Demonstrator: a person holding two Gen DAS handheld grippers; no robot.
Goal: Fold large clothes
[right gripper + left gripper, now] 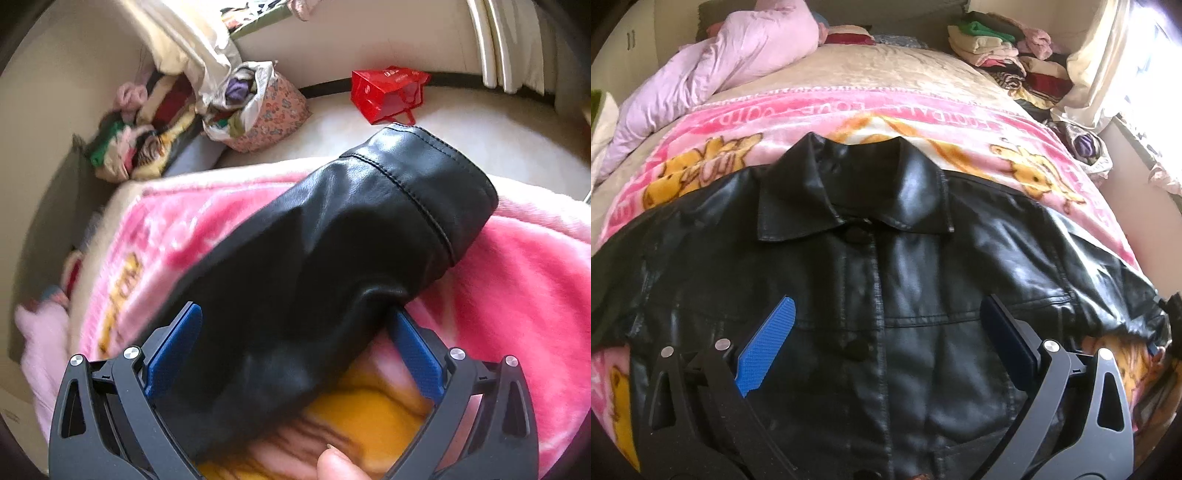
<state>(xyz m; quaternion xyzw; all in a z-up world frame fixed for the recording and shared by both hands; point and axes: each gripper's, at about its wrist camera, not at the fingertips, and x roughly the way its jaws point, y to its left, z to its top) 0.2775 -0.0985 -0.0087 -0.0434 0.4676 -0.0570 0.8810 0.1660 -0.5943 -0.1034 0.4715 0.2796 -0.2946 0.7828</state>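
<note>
Surface: one pink blanket [820, 110]
Jacket [886, 277]: one, black, beneath left gripper [886, 332], jaws released
Sleeve [332, 240]: one, between right gripper [295, 347] pads, jaws spread

The black jacket [886, 295] runs off the left wrist view's bottom and left edges, hiding its hem. In the right wrist view, the sleeve [332, 251] covers the blanket [517, 295], whose print blurs; only a fingertip [343, 465] shows.
</note>
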